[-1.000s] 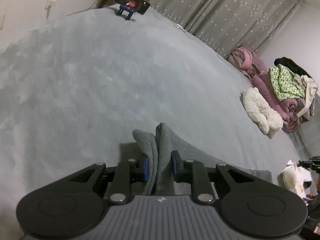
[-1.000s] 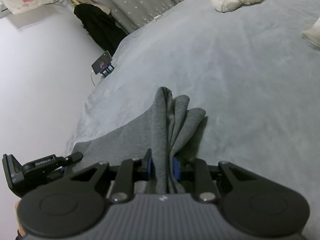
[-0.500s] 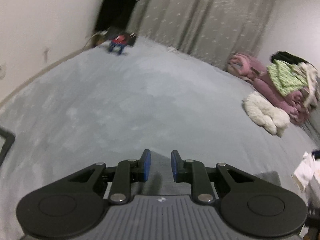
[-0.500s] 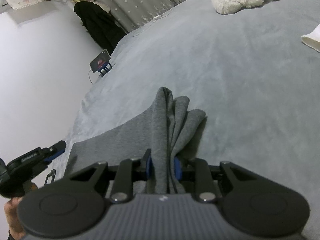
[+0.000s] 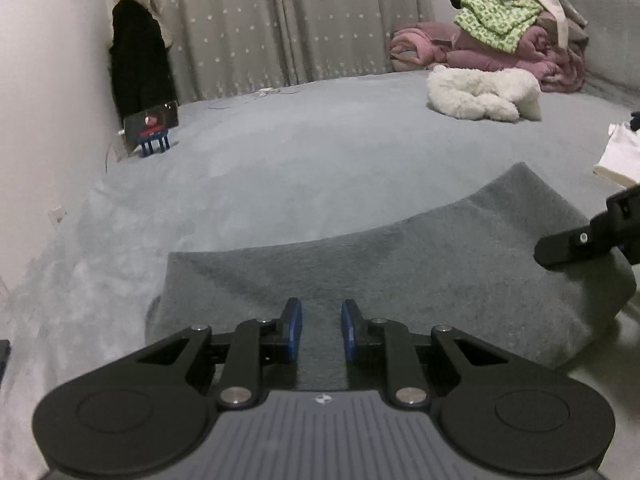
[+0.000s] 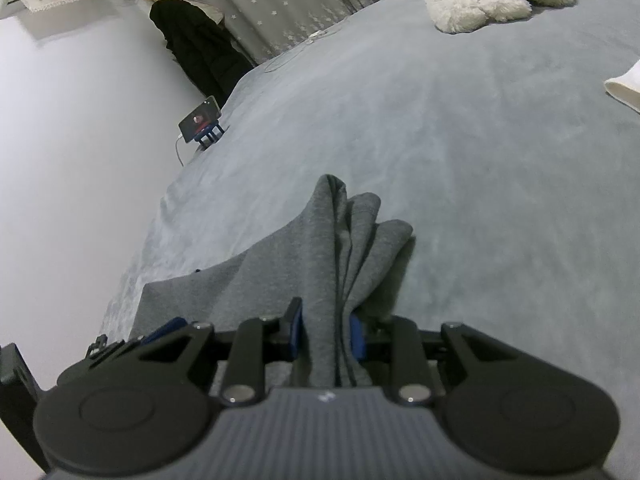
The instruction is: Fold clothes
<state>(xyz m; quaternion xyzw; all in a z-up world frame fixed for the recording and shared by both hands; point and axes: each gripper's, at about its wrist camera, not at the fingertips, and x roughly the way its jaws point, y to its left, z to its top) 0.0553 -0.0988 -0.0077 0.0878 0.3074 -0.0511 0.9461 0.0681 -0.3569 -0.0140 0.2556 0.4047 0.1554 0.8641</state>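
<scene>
Your right gripper (image 6: pixel 326 338) is clenching a bunched fold of the grey garment (image 6: pixel 332 248) in its jaws. Your left gripper (image 5: pixel 320 334) is hovering over the garment with jaws released, holding nothing. The garment is lying on the grey bed (image 5: pixel 320 152); a white fleece (image 5: pixel 480 94) is sitting at 1 o'clock.

Premises: a domestic bedroom. Evidence: a wide bed (image 5: pixel 320 148) under a grey plush cover, star-patterned curtains (image 5: pixel 280 20) along the far wall, and a heap of pink bedding and loose clothes (image 5: pixel 508 36) at the bed's end. A dark coat (image 5: pixel 138 64) hangs by the wall; a phone (image 5: pixel 150 122) sits propped on a blue stand.
</scene>
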